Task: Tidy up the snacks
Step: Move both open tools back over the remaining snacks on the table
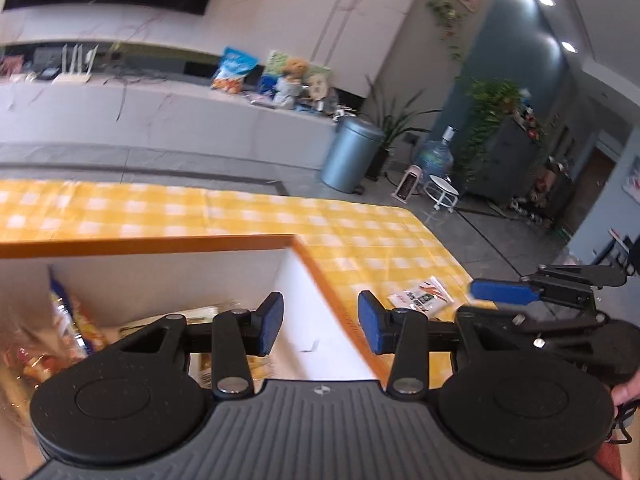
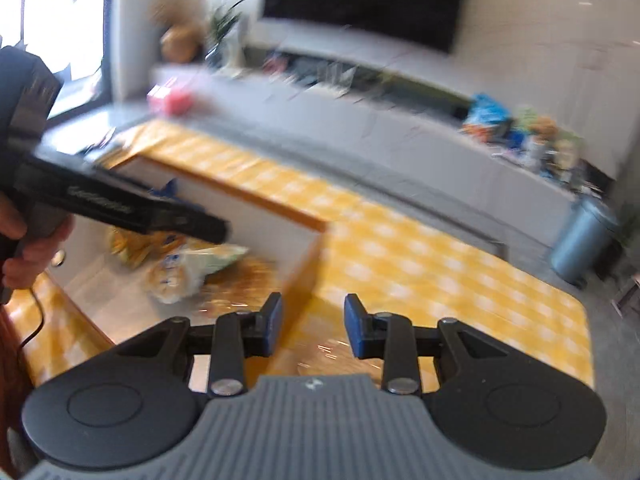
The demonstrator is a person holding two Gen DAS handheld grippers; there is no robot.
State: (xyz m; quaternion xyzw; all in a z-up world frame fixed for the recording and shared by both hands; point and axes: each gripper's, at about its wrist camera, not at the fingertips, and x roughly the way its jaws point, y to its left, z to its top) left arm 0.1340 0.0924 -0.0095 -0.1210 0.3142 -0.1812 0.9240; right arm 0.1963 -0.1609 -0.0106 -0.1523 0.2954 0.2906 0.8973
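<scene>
We held a black two-finger gripper with blue pads in each hand above a table covered by a yellow-and-white checked cloth [image 1: 248,216]. On that cloth stood a white open-topped box with an orange-brown rim [image 1: 224,241], and the snacks lay inside it: in the left wrist view crinkled orange and yellow snack bags [image 1: 76,320] leaned against its left wall, and in the right wrist view a pale green and yellow bag [image 2: 192,268] lay on the box floor, blurred.

The left gripper [image 1: 320,326] hovered over the box's right wall, its fingers spread apart with nothing between the pads. The right gripper [image 2: 313,326] hung just past the box corner, over the cloth; its fingers also stood apart and empty, though narrower.

One small white snack packet with red and black print [image 1: 420,298] lay flat on the cloth outside the box, just beside its right wall and near the right gripper's blue pad in the left wrist view.

Beyond the table we saw a grey cylindrical bin [image 1: 350,156] on the floor and a long pale counter [image 1: 160,120] under a dark wall-mounted screen [image 2: 364,0].
</scene>
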